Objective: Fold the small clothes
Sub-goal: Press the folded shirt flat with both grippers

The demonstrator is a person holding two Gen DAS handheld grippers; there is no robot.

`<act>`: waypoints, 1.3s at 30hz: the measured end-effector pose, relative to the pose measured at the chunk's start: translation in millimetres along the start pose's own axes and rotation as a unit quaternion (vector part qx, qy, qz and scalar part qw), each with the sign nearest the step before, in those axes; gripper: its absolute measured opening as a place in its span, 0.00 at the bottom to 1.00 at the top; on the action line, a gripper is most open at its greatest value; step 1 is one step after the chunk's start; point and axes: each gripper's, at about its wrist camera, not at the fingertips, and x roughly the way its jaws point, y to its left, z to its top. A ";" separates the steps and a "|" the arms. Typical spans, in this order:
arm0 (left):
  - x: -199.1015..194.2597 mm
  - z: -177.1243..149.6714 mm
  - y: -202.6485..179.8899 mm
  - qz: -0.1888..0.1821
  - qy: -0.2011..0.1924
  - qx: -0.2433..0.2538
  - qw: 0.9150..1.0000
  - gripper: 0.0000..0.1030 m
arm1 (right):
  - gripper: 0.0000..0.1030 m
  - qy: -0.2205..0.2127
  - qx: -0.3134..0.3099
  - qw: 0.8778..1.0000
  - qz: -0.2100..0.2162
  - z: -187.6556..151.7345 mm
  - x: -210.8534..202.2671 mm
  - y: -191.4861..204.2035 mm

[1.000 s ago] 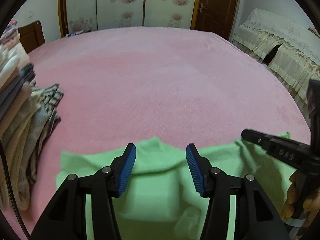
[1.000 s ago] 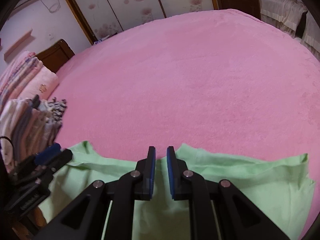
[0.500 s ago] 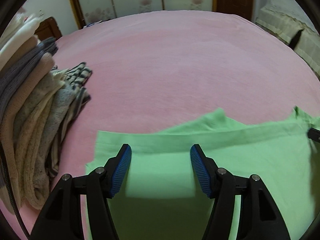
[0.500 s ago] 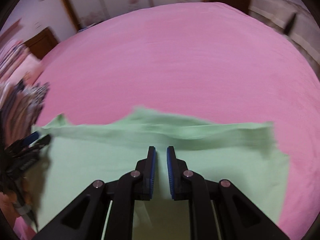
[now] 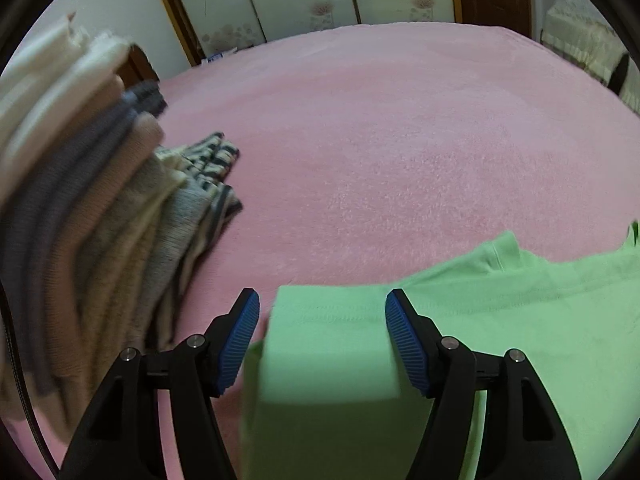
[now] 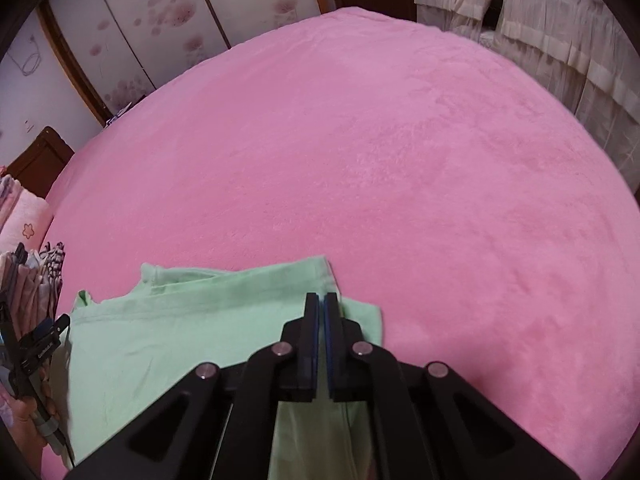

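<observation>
A light green shirt point(image 5: 500, 340) lies flat on the pink bed cover point(image 5: 400, 140). My left gripper point(image 5: 322, 336) hovers open over the shirt's left end. The folded-in sleeve sits between the blue pads point(image 5: 240, 340), and neither pad presses on it. In the right wrist view the same green shirt point(image 6: 180, 340) spreads leftwards. My right gripper point(image 6: 322, 308) is shut, its pads meeting on the cloth near the right sleeve. At the left edge of that view a hand holds the left gripper point(image 6: 48, 332).
A tall pile of folded clothes point(image 5: 100, 240) stands on the bed just left of the shirt. The pink cover point(image 6: 400, 160) stretches far beyond the shirt. Flowered wardrobe doors point(image 5: 300, 0) line the back wall, and cream-draped furniture point(image 6: 560, 40) stands at the right.
The left gripper swung left toward the pile, tipped downward and opened a little wider. The right gripper slid right along the shirt to its sleeve side, and its narrow gap closed.
</observation>
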 end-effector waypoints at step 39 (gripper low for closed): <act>-102.9 -198.8 71.4 -0.113 0.047 -0.177 0.977 0.74 | 0.04 0.011 -0.059 0.998 0.034 -188.7 -78.0 23.1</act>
